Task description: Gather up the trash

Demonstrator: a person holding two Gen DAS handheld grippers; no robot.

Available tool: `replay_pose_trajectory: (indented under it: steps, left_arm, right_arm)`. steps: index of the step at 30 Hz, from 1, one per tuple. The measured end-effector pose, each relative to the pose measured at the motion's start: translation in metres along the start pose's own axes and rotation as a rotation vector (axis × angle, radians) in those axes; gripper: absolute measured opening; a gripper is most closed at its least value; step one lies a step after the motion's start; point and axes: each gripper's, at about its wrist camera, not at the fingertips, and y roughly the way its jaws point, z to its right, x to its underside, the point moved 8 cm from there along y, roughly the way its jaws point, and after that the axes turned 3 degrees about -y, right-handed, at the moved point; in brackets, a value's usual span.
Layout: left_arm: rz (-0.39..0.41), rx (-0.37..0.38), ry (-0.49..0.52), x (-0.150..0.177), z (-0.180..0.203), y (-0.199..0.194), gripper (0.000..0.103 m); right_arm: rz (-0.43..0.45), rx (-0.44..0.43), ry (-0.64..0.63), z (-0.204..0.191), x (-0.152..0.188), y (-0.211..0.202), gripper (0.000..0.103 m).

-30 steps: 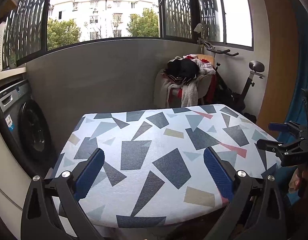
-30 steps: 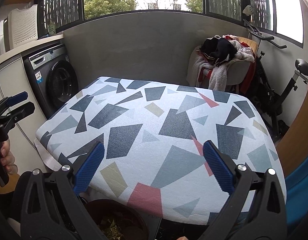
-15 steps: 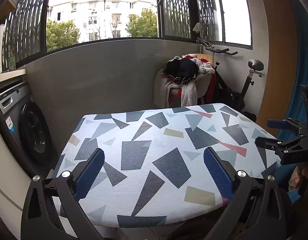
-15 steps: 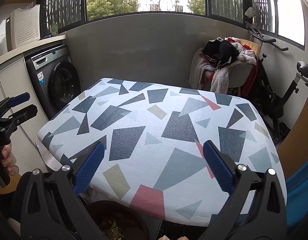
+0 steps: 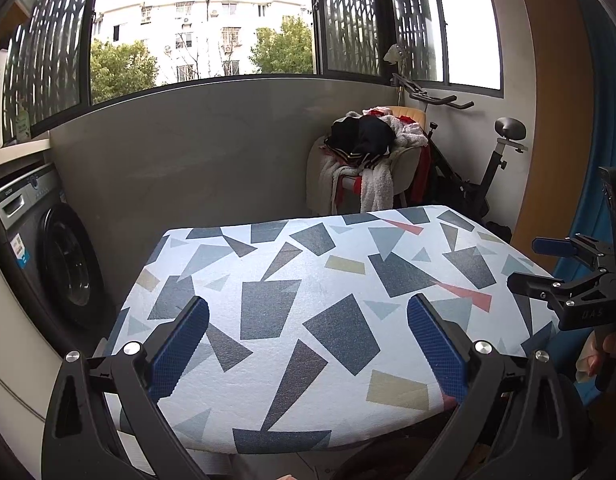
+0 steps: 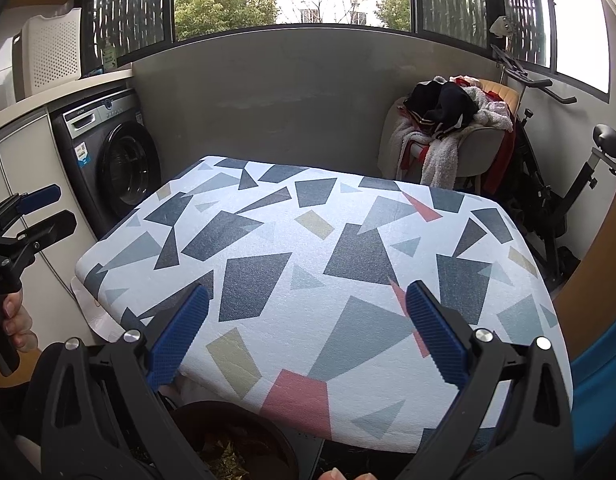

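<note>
Honestly, we're hovering both tools over a table (image 5: 308, 280) with no trash showing on it.

We're holding the left hand-held gripper (image 5: 308, 344) and right hand-held gripper (image 6: 307, 336) spread wide, gripping and touching nothing. The only trash-like stuff we're seeing is leafy debris in a dark bin (image 6: 236, 440) under the table's near edge. The risk: we're reaching blind down there, maybe clipping the edge or knocking the bin over.

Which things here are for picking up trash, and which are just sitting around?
For the job:
left gripper, open
right gripper, open
dark bin with scraps inside
patterned table

Just lying about:
washing machine
chair piled with clothes
exercise bike
white basket
</note>
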Motion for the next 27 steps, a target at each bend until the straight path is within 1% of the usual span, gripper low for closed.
replay_pose_trajectory:
  steps: [27]
  left_arm:
    - [0.001,0.003,-0.001,-0.0025,-0.0014,0.0006,0.097]
  right_arm:
    - [0.01,0.015,0.002,0.0076,-0.0044,-0.0059,0.097]
